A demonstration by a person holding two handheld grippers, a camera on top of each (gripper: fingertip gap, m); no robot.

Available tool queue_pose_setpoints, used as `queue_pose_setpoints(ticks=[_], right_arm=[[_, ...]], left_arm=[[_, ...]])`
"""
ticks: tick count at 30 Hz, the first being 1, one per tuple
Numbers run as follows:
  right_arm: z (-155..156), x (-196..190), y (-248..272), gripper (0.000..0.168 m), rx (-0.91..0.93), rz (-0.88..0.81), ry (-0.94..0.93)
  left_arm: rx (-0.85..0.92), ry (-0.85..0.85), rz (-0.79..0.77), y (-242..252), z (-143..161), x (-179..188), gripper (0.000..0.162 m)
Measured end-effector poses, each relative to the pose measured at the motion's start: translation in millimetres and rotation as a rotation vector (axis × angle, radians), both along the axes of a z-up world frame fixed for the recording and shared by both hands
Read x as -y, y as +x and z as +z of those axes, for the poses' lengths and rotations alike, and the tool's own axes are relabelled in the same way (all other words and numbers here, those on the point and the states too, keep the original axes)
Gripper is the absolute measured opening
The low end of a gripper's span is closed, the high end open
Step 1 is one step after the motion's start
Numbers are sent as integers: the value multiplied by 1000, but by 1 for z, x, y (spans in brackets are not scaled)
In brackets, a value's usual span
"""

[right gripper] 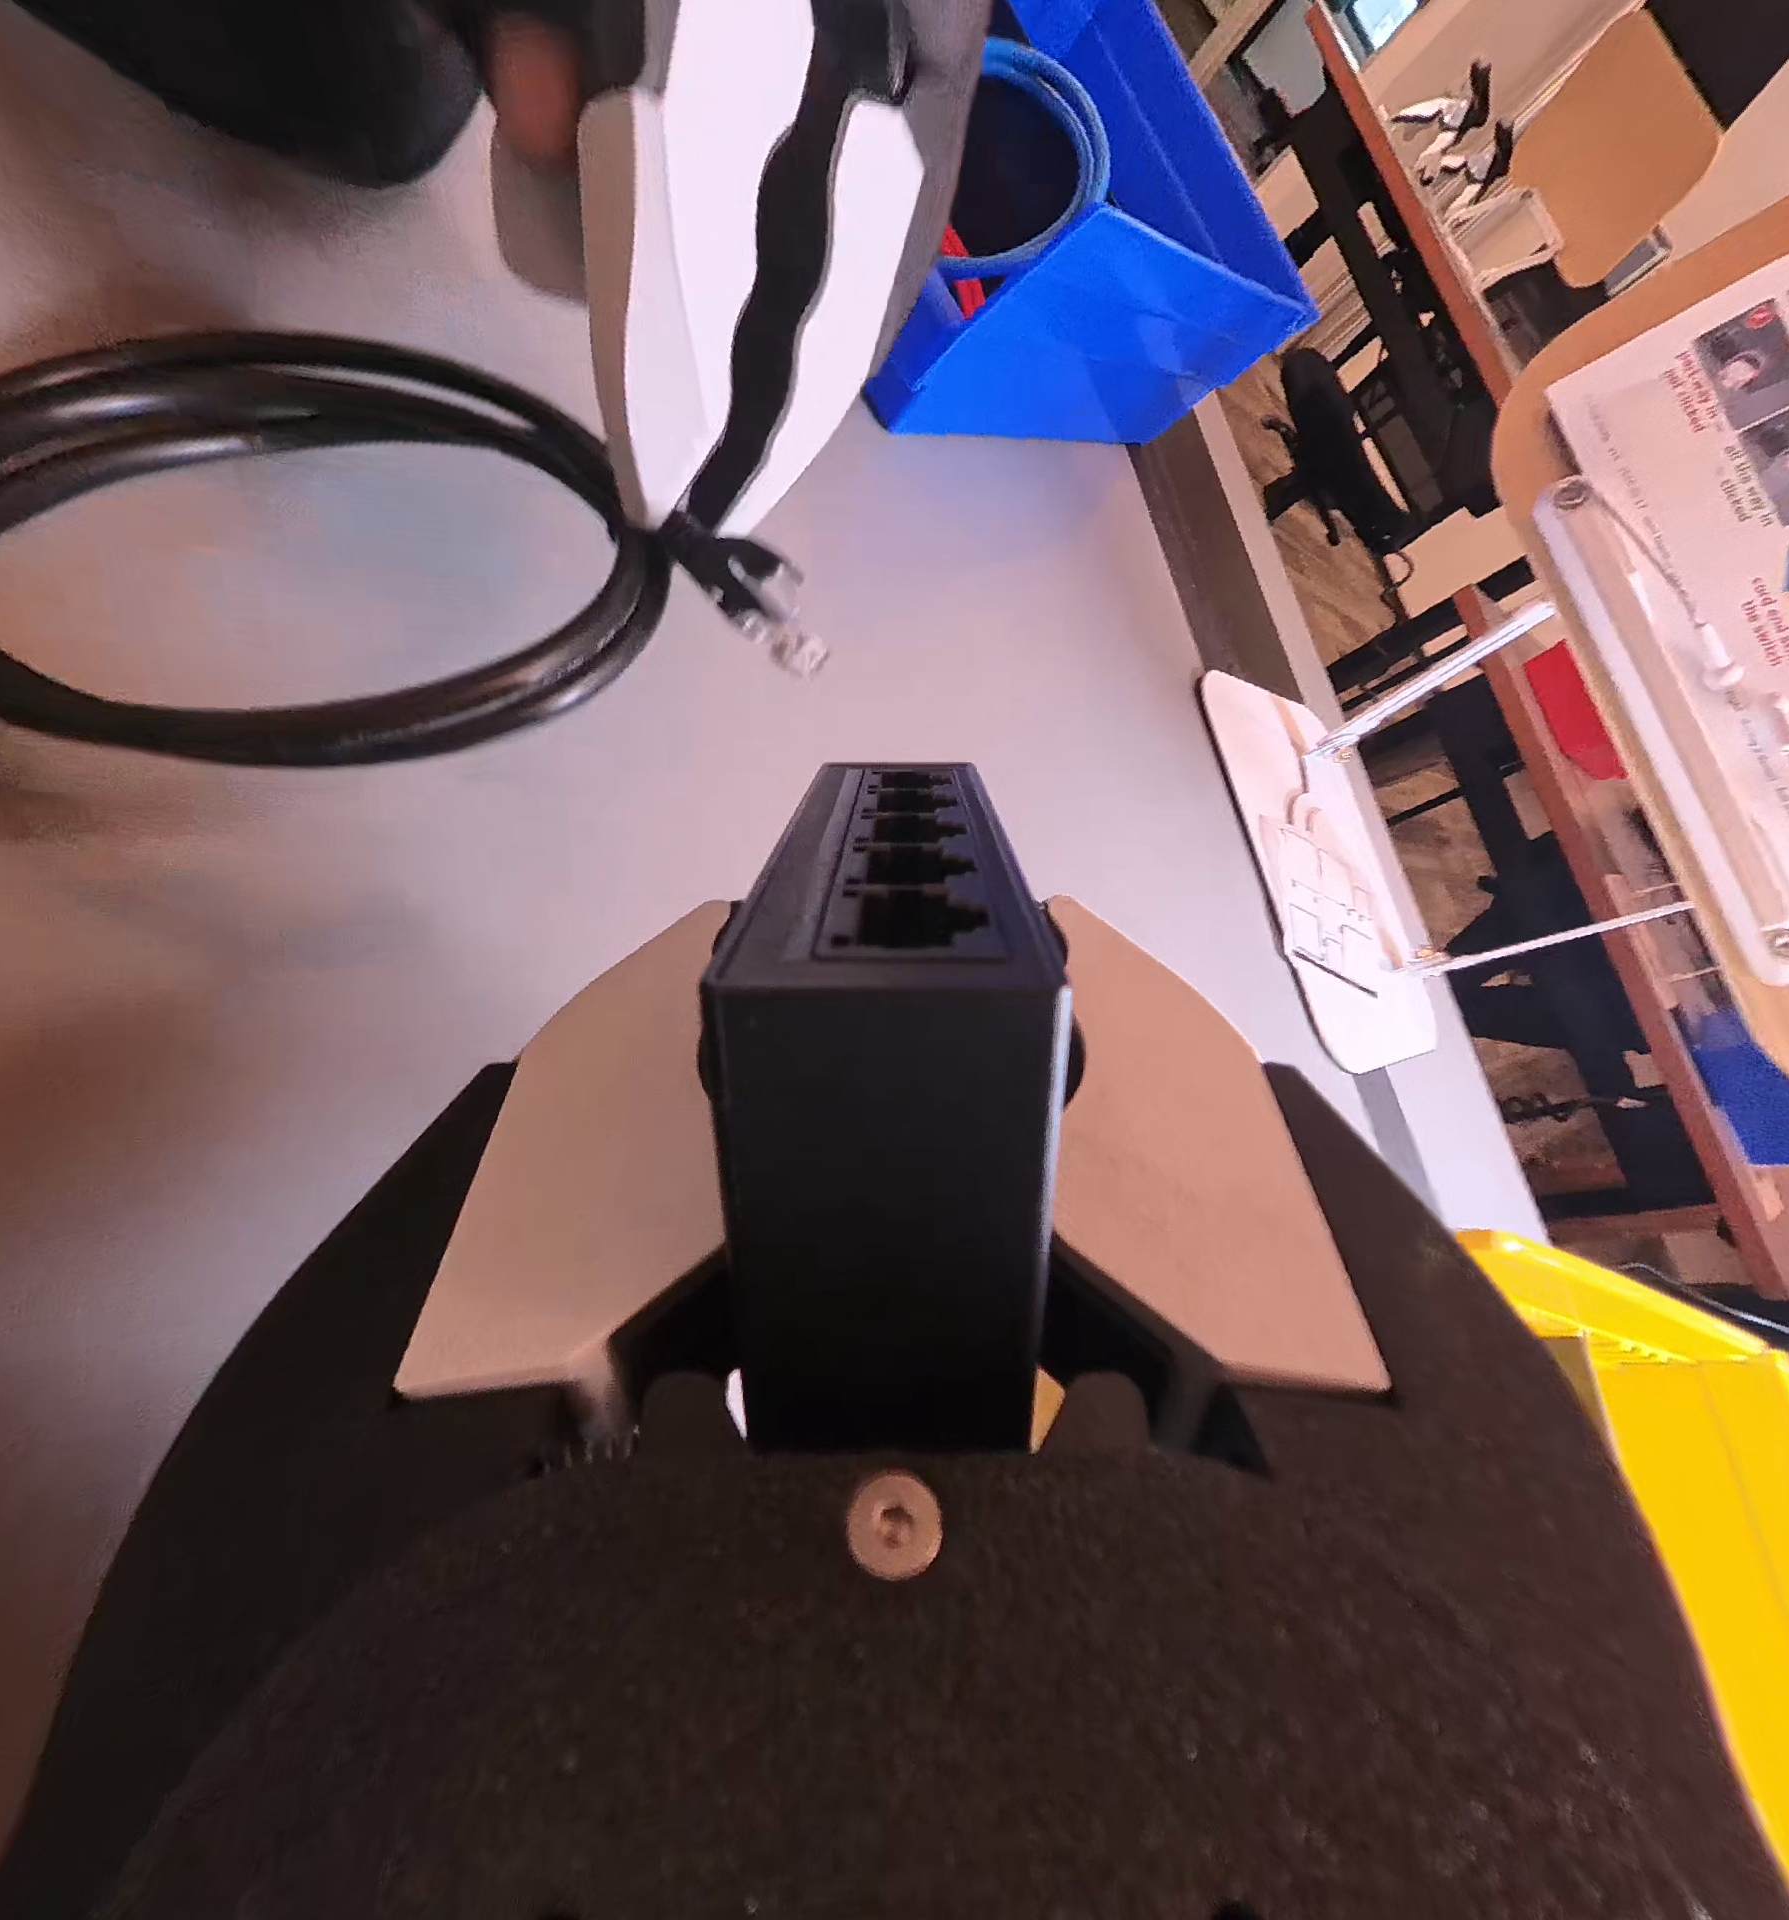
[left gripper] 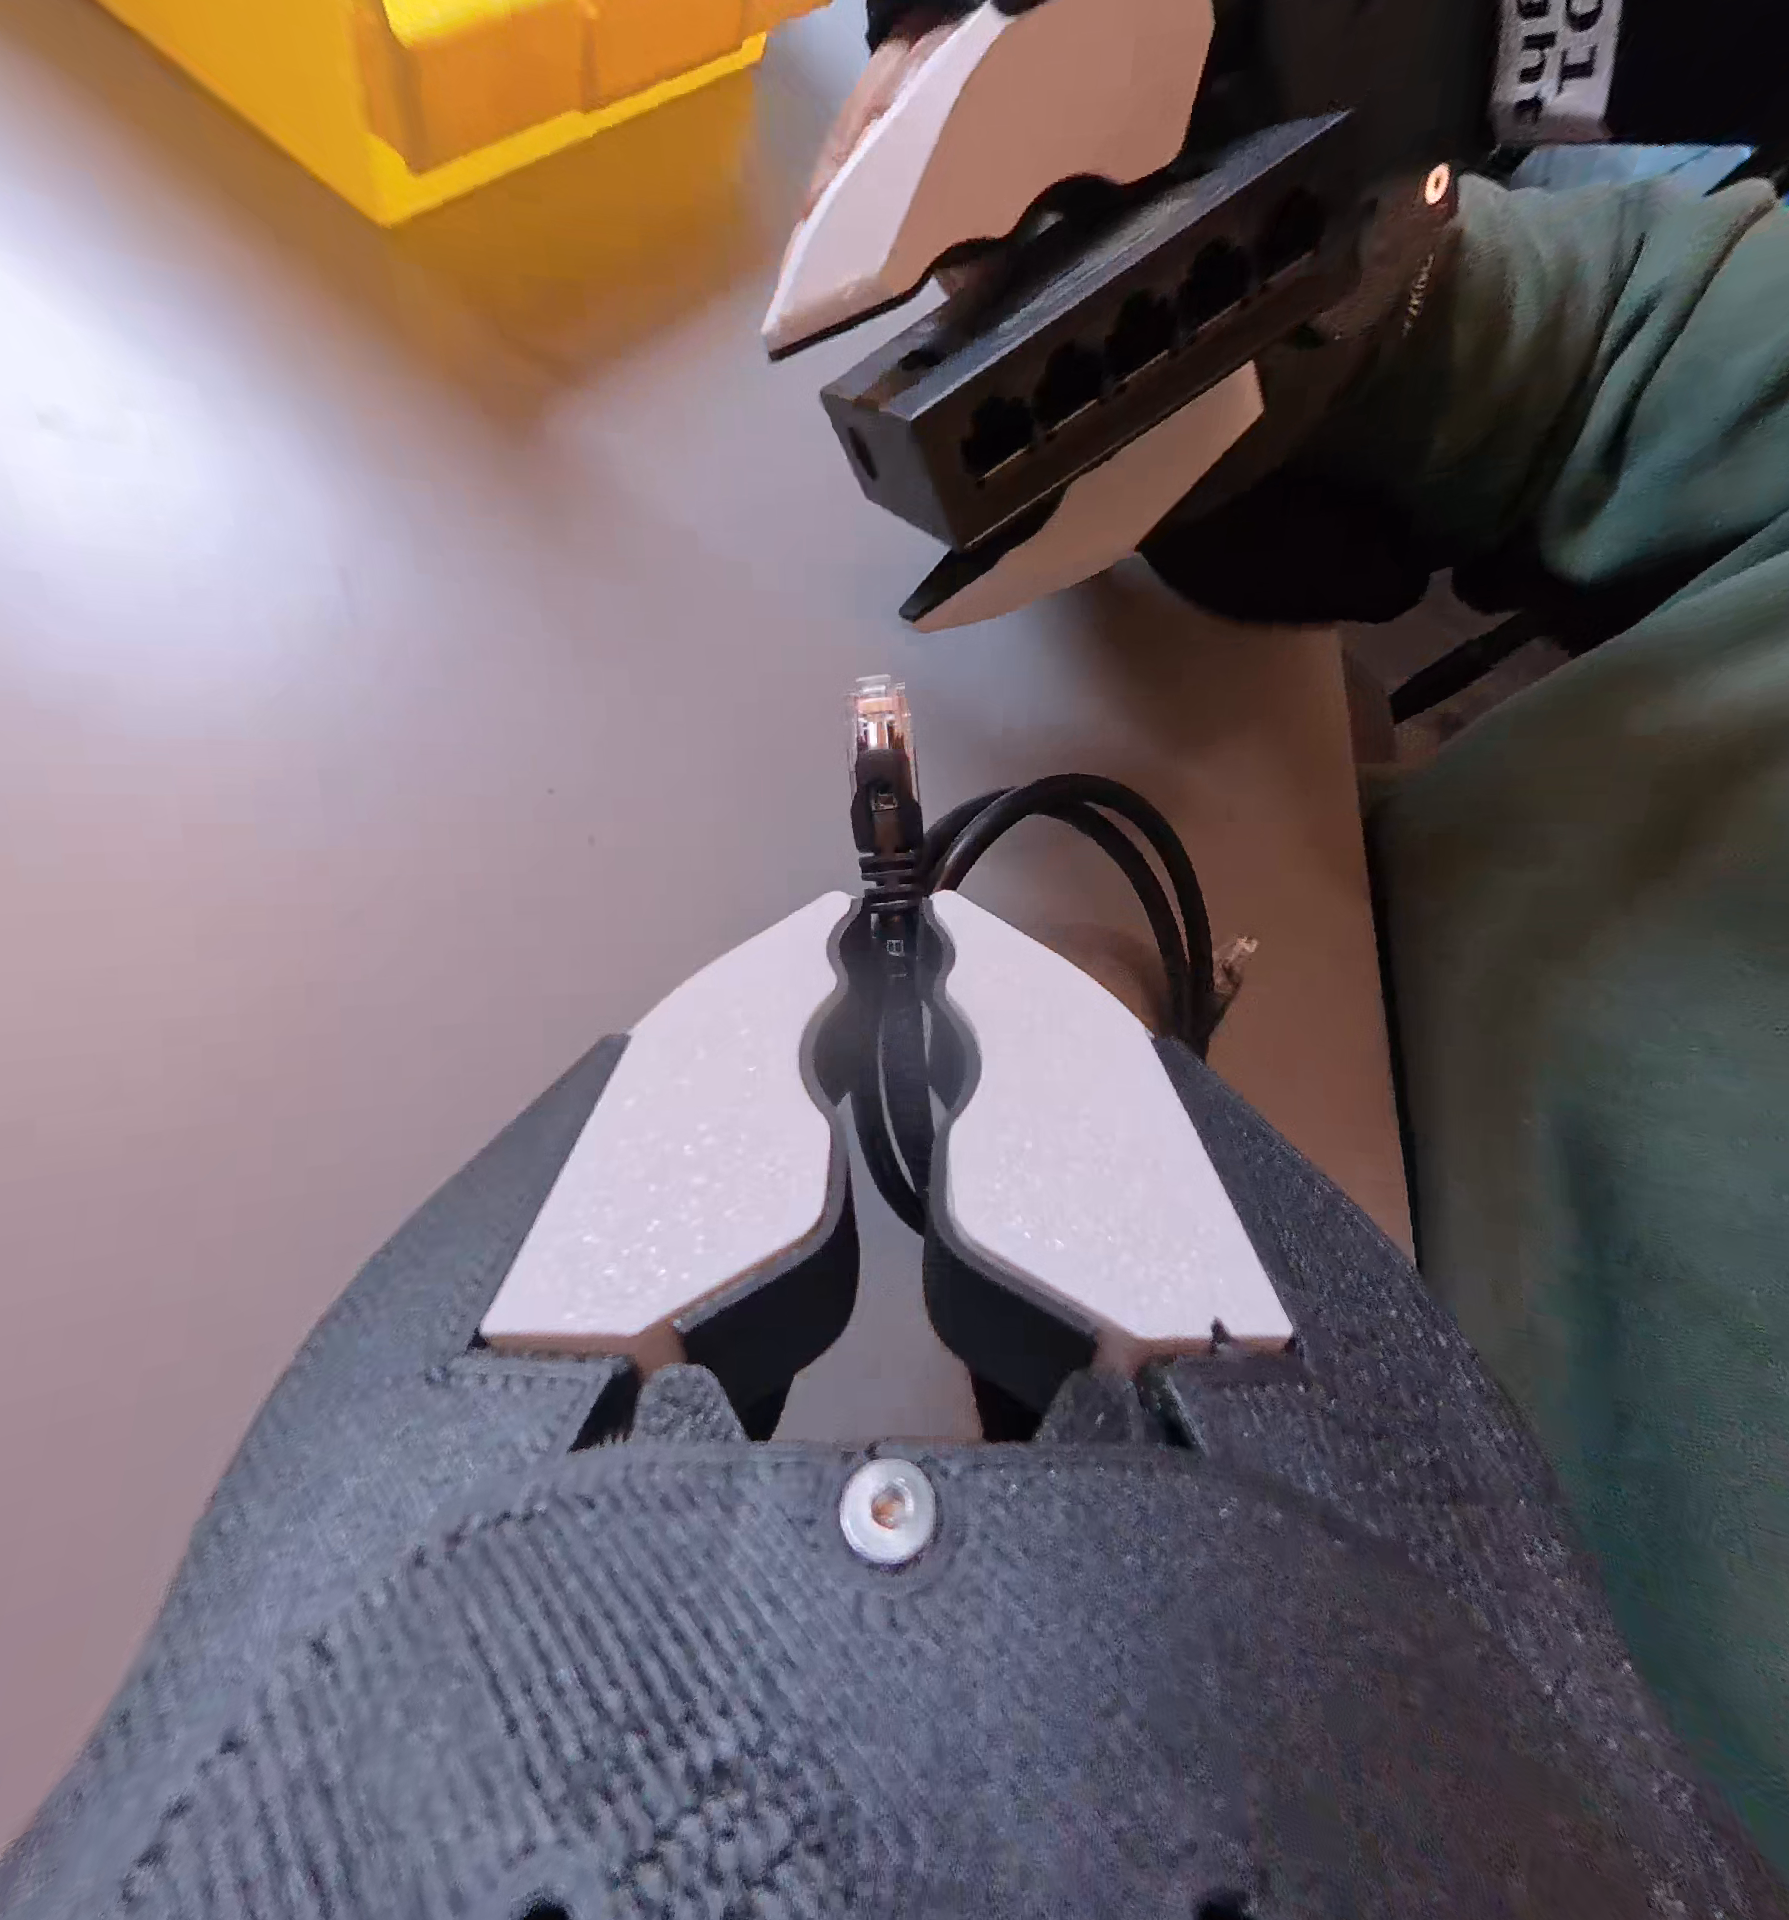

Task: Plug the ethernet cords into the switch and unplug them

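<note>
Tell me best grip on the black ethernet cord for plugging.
Grip the ribbed boot just behind the clear plug, coming from the cable end, as the left claw does now. That leaves the whole plug of the black ethernet cord projecting straight ahead, toward the switch in the right claw.

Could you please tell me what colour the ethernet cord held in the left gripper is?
Black ethernet cord, with a clear plug; it shows best in the left wrist view.

We see a matt black plastic switch [right gripper: 885,1122], a glossy black cord [right gripper: 277,540] with a clear plastic plug [left gripper: 874,715], and a smooth table [left gripper: 298,727]
</note>
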State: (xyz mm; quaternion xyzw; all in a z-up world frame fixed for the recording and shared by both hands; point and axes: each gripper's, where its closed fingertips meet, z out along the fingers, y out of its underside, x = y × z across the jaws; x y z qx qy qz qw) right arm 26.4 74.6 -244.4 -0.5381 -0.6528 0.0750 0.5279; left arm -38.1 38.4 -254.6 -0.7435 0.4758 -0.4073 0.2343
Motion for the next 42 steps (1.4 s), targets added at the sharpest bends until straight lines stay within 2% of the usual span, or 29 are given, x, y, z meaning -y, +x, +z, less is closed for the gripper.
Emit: queue_pose_setpoints(ticks=[5, 18, 24, 29, 34, 37, 42], right_arm=[[1, 1, -5, 52, 53, 23, 138], [-24, -4, -7, 52, 305, 5, 372], [-27, 9, -10, 52, 316, 78, 409], [-29, 25, -16, 52, 286, 159, 385], [-27, 35, -17, 52, 264, 209, 376], [-31, 44, -21, 52, 274, 245, 379], [-33, 44, -23, 51, 296, 237, 408]], left_arm=[[-61, 25, -63, 6, 17, 3, 9], [-173, -118, -111, 25, -8, 7, 8], [-226, -154, -146, 27, -16, 8, 8], [-304, -219, -256, 22, -23, 23, 8], [-276, -270, -301, 23, -21, 30, 8], [-319, -304, -340, 19, -26, 39, 8], [-350, -354, -316, 16, -28, 38, 8]])
